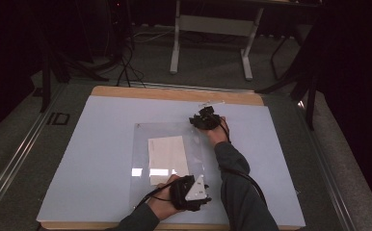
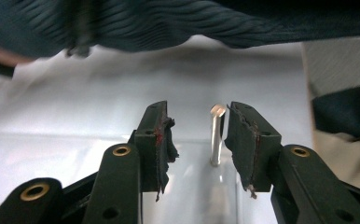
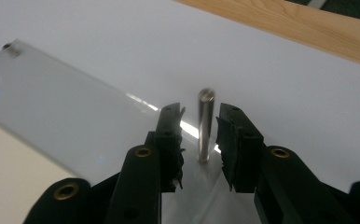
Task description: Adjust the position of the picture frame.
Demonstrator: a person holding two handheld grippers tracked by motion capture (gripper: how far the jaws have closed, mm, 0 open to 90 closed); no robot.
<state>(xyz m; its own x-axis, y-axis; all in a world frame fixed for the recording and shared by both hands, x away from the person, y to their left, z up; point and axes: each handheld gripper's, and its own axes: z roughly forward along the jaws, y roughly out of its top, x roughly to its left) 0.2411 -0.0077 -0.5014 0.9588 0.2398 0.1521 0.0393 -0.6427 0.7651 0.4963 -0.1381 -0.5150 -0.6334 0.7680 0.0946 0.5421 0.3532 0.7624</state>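
A clear plastic sheet (image 1: 143, 163) lies flat on the white table top, with a cream paper (image 1: 167, 153) at its middle. A short metal pin stands upright at each of its right corners. My left gripper (image 1: 204, 193) is at the near right corner; in the left gripper view it (image 2: 197, 123) is open, with the pin (image 2: 217, 135) between its jaws, close to the right pad. My right gripper (image 1: 207, 114) is at the far right corner; in the right gripper view it (image 3: 199, 116) is open around the other pin (image 3: 205, 123), a gap on both sides.
The white mat (image 1: 102, 125) covers a wooden table whose far edge (image 1: 174, 94) shows. A small fitting (image 3: 11, 49) sits at another corner of the sheet. My right sleeve (image 2: 169, 23) crosses above the left gripper. A white desk frame (image 1: 210, 29) stands beyond the table.
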